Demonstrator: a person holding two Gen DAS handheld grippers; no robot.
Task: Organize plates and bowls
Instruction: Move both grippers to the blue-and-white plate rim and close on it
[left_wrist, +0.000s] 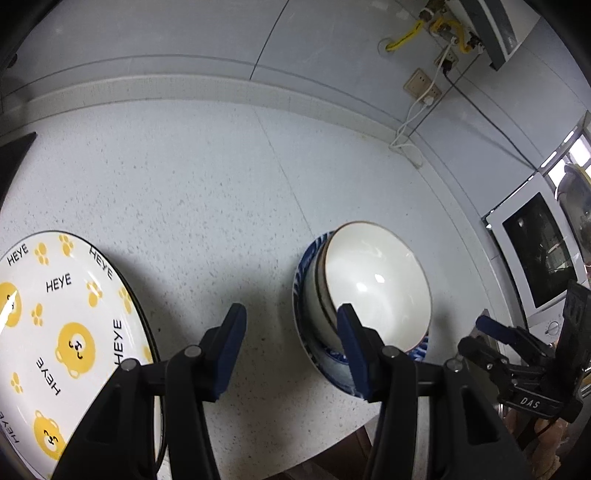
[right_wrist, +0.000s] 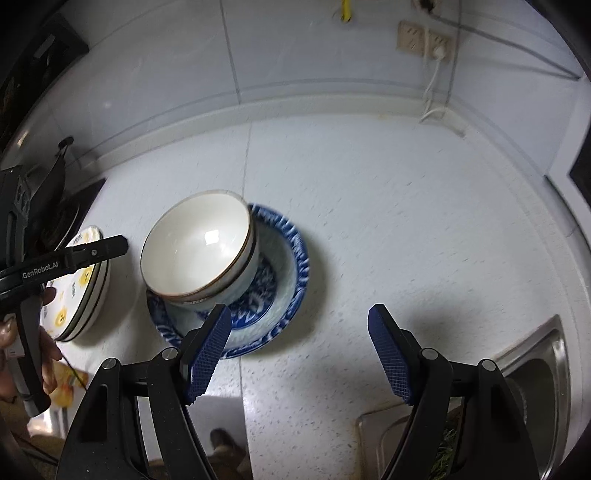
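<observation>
Plates and bowls were partly sorted on the speckled desk (right_wrist: 388, 229). Two white bowls (right_wrist: 199, 247) with thin brown rims sat nested one inside the other, and the pair rested tilted inside a blue-patterned plate (right_wrist: 291, 258), leaning toward its left edge rather than sitting centred. To the left, well apart from that pile, lay the cartoon bear plates (right_wrist: 83, 291); the right wrist view showed at least two of them stacked together, while the left wrist view showed only the top one (left_wrist: 70, 314) at close range.

So the like-with-like grouping looked mostly done: bowls with bowls, bear plates with bear plates. What seemed left was the mixed pile, since the bowls sat crookedly on a plate of a different kind. Either the bowls needed lifting off, or the blue plate needed to join the other plates; I could not tell which was intended.

The left tool (left_wrist: 291, 347) hung released over bare desk between the bear plate and the blue plate, nothing between its jaws. The right tool (right_wrist: 299, 350) was likewise released and empty, its jaws spread wide, its left pad just in front of the blue plate's near rim. A steel sink (right_wrist: 535, 369) lay at the lower right.
</observation>
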